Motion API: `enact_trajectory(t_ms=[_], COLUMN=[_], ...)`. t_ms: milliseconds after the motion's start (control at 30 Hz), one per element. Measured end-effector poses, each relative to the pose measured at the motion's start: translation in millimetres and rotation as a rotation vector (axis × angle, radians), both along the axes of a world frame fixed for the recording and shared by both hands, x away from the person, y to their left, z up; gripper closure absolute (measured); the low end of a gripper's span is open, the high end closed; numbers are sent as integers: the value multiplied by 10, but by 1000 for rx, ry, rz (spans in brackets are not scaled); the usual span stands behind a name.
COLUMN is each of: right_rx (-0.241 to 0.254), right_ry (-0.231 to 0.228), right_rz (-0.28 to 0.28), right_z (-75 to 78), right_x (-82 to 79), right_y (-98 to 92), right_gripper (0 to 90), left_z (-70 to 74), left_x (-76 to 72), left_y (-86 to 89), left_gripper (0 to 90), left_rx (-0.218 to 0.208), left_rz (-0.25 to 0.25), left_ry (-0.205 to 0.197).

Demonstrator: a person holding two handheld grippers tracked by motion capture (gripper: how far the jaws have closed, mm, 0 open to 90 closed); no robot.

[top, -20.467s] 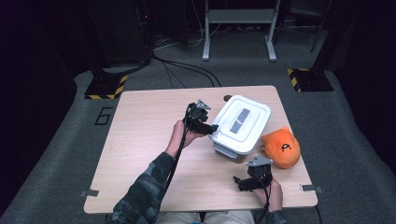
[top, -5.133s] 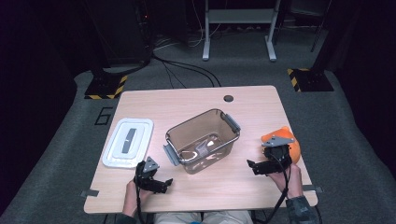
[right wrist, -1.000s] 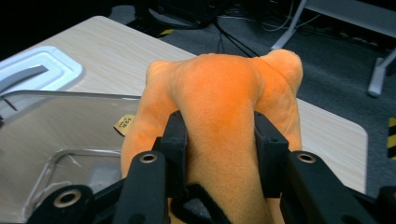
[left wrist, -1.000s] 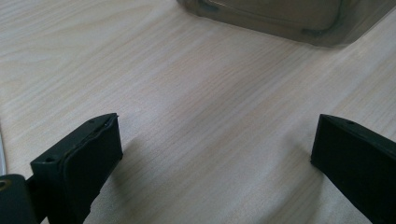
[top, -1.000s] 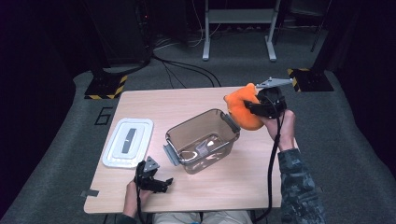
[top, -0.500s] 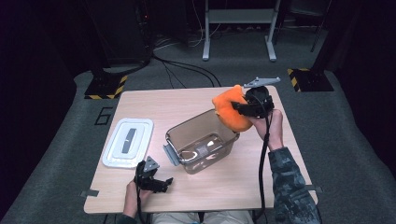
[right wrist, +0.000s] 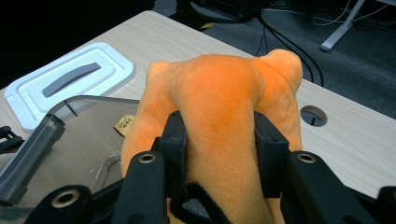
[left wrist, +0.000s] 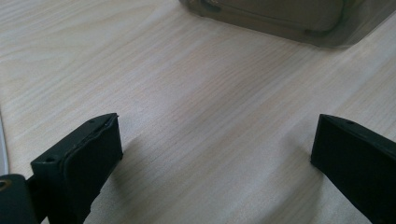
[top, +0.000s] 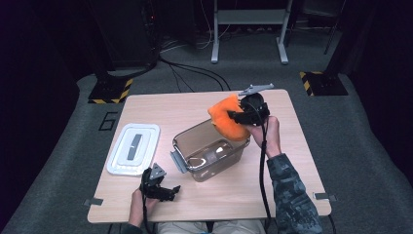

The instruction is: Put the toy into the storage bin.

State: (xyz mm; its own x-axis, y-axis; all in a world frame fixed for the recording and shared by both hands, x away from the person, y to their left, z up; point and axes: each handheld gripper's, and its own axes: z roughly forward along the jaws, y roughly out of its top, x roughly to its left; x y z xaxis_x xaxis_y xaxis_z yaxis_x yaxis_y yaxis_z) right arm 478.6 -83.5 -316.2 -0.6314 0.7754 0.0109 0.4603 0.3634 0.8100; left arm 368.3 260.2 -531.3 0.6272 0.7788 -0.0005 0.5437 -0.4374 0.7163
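Observation:
An orange plush toy (top: 228, 118) hangs over the far right corner of a clear plastic bin (top: 210, 152) in the middle of the table. My right gripper (top: 237, 117) is shut on the plush toy (right wrist: 219, 107), its two black jaws squeezing the soft body from both sides. The bin (right wrist: 70, 140) lies below and left of the toy in the right gripper view. My left gripper (top: 168, 191) rests low near the table's front edge, left of the bin, open with bare wood between its fingers (left wrist: 88, 154).
A white lid with a grey handle (top: 133, 148) lies flat at the table's left side. A round cable hole (right wrist: 312, 115) sits in the tabletop (top: 302, 161) behind the toy. Cables and stand legs cross the floor beyond the far edge.
My right gripper has carried the plush toy leftward and down, from above the table's far right side to the bin's far corner. The left gripper has stayed put.

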Motion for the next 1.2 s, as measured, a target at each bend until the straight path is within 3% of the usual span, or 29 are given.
enact_trajectory(t_ms=[633,1200], right_rx=[12,18], right_ry=[42,72], right_rz=[58,69], right_z=[-238,-440], right_x=[35,74], right_y=[192,164], right_gripper=[619,603], left_z=[0,2], left_x=[0,1], left_y=[1,2], left_gripper=[17,17], left_rx=[1,3], left_rz=[1,-1], left_ry=[0,-1])
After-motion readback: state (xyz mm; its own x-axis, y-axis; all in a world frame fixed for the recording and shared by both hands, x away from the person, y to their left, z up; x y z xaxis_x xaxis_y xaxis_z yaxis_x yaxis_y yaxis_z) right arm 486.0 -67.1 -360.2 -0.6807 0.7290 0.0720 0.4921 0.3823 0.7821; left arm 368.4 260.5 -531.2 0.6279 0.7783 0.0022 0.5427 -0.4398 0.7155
